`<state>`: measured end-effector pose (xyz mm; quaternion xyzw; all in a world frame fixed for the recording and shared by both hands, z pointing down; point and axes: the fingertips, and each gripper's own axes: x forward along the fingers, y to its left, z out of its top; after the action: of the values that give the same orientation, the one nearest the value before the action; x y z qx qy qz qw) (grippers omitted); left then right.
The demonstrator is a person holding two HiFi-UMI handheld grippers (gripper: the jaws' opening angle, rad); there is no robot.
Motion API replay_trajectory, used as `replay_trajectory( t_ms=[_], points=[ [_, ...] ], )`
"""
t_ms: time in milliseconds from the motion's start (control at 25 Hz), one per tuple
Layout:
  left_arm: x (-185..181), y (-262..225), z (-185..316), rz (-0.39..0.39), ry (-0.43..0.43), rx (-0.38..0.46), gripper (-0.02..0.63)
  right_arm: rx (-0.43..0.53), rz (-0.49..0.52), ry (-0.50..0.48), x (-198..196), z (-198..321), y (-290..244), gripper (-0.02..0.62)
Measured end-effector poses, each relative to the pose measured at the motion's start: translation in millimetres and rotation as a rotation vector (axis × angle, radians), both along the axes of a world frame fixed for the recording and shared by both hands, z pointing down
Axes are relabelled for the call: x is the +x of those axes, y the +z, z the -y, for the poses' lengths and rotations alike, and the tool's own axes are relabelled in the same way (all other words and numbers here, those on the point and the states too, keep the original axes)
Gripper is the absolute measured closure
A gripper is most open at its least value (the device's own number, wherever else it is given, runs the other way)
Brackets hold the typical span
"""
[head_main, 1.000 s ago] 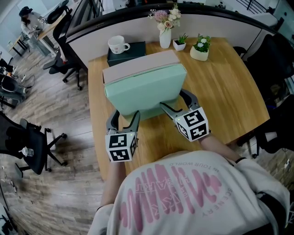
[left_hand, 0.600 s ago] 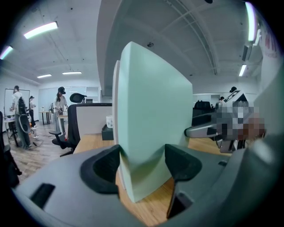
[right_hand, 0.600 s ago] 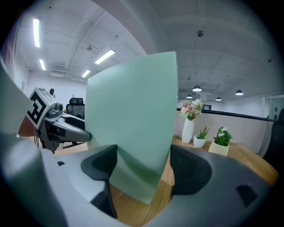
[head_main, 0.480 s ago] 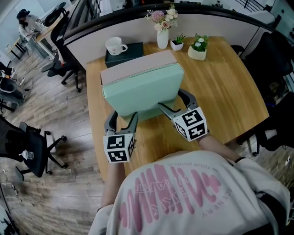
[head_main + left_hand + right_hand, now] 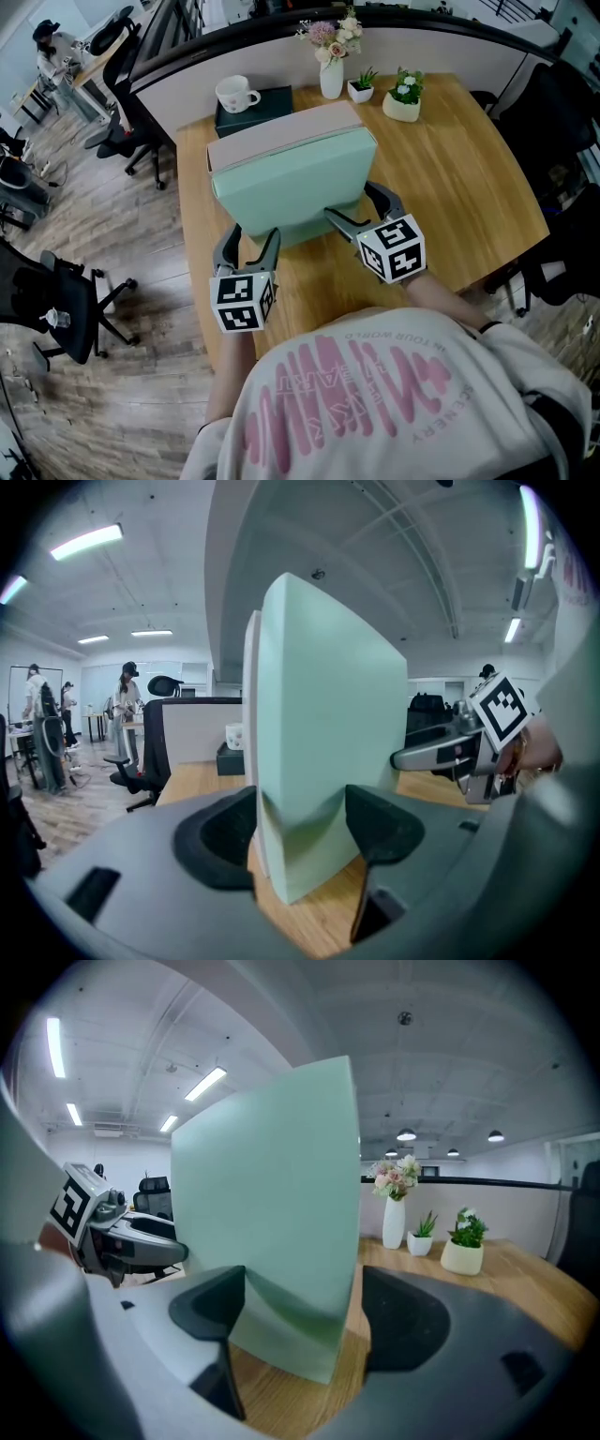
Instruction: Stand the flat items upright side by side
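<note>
Green box [image 5: 295,187] upright on edge, long axis left-right.

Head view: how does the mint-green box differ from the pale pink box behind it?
The mint-green box is green; the pale pink box is pinkish beige. The mint-green box stands nearer the person; the pale pink box stands behind it, toward the mug. Both stand upright on edge, face to face, on the wooden table.

Table [image 5: 469,187] R of green box [image 5: 295,192]: open, free passage. Rear edge blocked by mug [image 5: 234,93] on dark box [image 5: 272,101], vase [image 5: 332,77], small pot [image 5: 365,90], large pot [image 5: 406,107]. Pink box [image 5: 281,134] stands close behind green box.
</note>
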<state>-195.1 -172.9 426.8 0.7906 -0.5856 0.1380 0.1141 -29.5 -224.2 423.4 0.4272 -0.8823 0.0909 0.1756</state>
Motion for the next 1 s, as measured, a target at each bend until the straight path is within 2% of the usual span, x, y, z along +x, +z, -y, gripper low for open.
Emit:
replay_trajectory(
  t_ms=[400,600,720,840,1000],
  points=[
    [-10.9,-19.4,-4.7,-0.035,-0.014,0.041,0.314,0.018,0.031,0.049,5.4,-1.0,-12.8,0.212],
    [-24.9,-27.6,-12.7,-0.095,-0.045,0.042,0.321,0.025,0.056,0.128,21.2,-6.8,-21.7,0.212],
    [-35.4,-23.7,-24.2,-0.111,-0.079,0.007,0.334,0.008,0.071,0.190,36.5,-16.4,-22.4,0.213],
    [-34.4,-9.3,-39.2,-0.113,-0.077,-0.043,0.357,-0.041,0.115,0.253,51.6,-30.2,-9.5,0.269],
    [-21.4,10.7,-66.0,-0.164,-0.065,-0.090,0.423,-0.200,0.229,0.324,58.2,-56.8,25.9,0.404]
  ],
)
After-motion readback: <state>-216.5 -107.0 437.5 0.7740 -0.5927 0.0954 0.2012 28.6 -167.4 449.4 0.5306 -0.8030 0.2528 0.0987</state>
